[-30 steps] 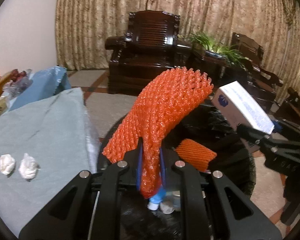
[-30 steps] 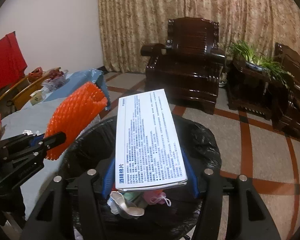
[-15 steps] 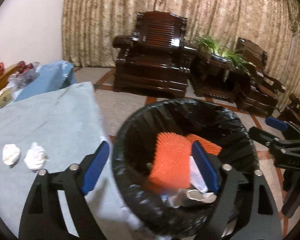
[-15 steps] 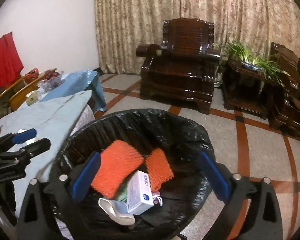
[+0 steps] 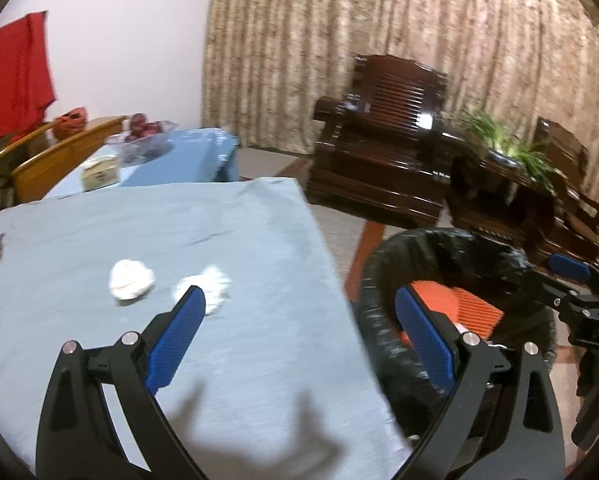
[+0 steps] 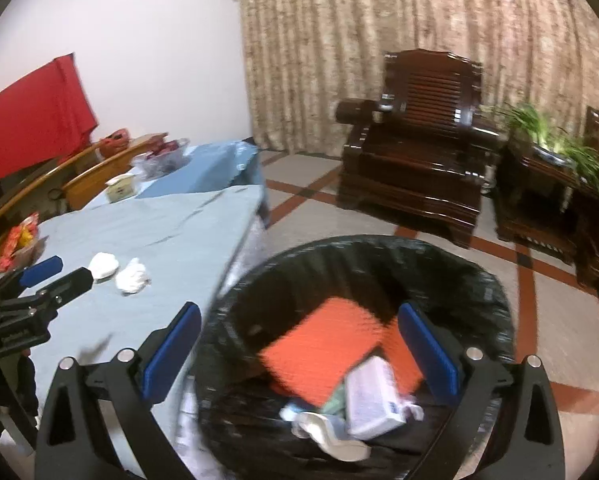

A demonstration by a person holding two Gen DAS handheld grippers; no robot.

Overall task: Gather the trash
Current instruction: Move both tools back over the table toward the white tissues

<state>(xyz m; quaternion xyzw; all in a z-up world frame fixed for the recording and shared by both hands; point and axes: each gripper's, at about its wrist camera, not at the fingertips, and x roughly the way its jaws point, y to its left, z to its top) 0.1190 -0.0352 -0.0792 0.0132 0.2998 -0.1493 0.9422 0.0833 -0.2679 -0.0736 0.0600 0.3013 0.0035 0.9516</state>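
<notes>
A curtained sitting room with dark wooden armchairs lies behind a table [image 5: 227, 240] draped in pale blue cloth, and a black-lined trash bin [image 6: 495, 288] stands just right of the table's near corner. A second ago each gripper was clamped on rubbish above the bin: the left on an orange foam net, the right on a white box. Now the orange foam net [image 6: 323, 344] and the white box [image 6: 373, 400] lie inside the bin, and the left gripper [image 5: 299, 336] and right gripper [image 6: 299, 352] are both spread wide and empty. The left view has swung towards two crumpled tissues [image 5: 133, 280] on the cloth, probably the next trash. Both views are motion-blurred; the bin's lower contents are a jumble I cannot sort, and the table's left end is cut off.
</notes>
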